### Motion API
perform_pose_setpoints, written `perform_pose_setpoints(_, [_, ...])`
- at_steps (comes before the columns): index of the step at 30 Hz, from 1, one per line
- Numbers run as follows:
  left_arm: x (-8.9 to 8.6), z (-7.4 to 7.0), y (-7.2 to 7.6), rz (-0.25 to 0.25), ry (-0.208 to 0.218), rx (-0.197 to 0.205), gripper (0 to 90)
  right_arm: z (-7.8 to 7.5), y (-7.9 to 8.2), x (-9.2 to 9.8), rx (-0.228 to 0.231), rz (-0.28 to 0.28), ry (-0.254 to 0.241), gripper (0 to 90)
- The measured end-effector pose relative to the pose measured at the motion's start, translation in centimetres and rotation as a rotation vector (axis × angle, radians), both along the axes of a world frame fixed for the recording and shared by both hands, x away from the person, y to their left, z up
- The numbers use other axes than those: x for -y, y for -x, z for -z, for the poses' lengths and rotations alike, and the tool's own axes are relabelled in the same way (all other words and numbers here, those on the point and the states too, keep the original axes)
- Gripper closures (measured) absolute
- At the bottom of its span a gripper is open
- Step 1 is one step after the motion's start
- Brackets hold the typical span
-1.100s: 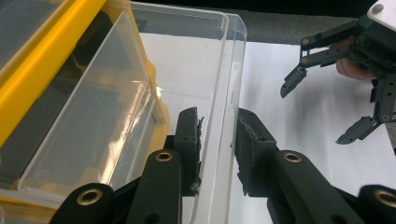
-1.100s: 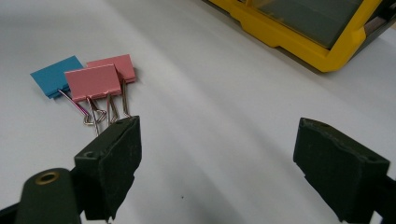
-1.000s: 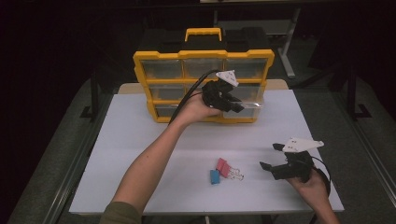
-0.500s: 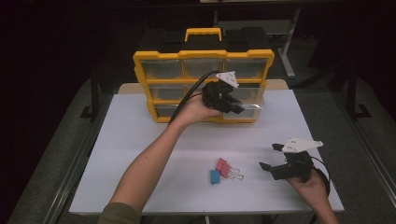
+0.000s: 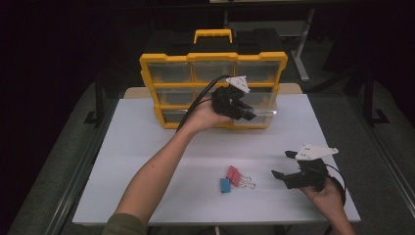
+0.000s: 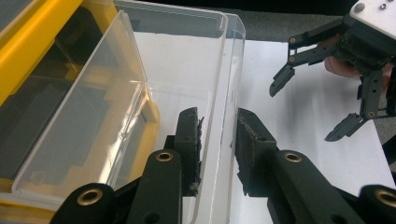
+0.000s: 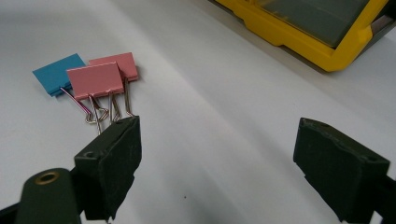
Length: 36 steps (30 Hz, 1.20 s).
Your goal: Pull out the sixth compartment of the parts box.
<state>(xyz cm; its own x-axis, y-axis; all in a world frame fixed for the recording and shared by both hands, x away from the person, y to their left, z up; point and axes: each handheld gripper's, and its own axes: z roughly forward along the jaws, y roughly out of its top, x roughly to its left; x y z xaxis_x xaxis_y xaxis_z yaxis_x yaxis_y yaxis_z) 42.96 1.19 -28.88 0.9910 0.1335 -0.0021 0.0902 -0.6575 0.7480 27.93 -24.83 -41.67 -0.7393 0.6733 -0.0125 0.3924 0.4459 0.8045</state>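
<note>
A dark room surrounds a white tabletop (image 5: pixel 147 147), seen from above the person's side. At its far edge stands a yellow organizer (image 5: pixel 213 90) with a handle on top and rows of clear drawers. The person's left arm reaches forward to it, and the left tool (image 5: pixel 247 113) has its jaws pinched on the front wall of the clear drawer (image 6: pixel 140 93) in the bottom row, right column; in the left gripper view one pad sits inside the wall and the other outside, both pressing on the plastic. That drawer stands pulled partway out of the cabinet and looks bare inside. Near the front of the tabletop, well apart from the organizer, lie three binder clips (image 5: pixel 234 178) touching one another: two pink ones and a blue one, wire handles pointing toward the right tool (image 5: pixel 283 166). The right tool rests low just beside them, its jaws spread wide with nothing between them. Judging by this, the opening of the drawer is under way or about done; picking up the clips and putting them in the drawer appears to be what is left, along with closing it.
</note>
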Motion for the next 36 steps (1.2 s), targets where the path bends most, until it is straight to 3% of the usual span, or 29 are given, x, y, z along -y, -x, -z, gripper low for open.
perform_pose_setpoints(12, [-0.7, -0.5, 0.0, -0.012, 0.024, -0.004, 65.5, 0.0, 0.0, 0.0, -0.002, -0.001, -0.003, 14.2])
perform_pose_setpoints(14, [-1.0, -0.5, 0.2, -0.018, 0.049, -0.012, 64.2, 0.0, 0.0, 0.0, 0.0, -0.002, 0.002, 14.2])
perform_pose_setpoints(18, [-1.5, -1.0, 0.4, -0.014, 0.051, 0.0, 62.8, 0.0, 0.0, -0.1, -0.005, 0.001, 0.003, 14.3])
perform_pose_setpoints(23, [-2.3, -1.8, 0.7, -0.027, 0.094, -0.002, 61.7, 0.0, 0.1, -0.1, -0.004, 0.008, -0.001, 14.2])
perform_pose_setpoints(28, [-2.9, -2.6, 1.1, -0.006, 0.106, 0.019, 61.9, 0.1, 0.1, 0.0, -0.007, 0.014, -0.002, 14.3])
perform_pose_setpoints(36, [-3.8, -2.8, 1.5, -0.01, 0.125, 0.022, 61.0, 0.2, 0.0, 0.3, -0.007, 0.026, -0.002, 14.3])
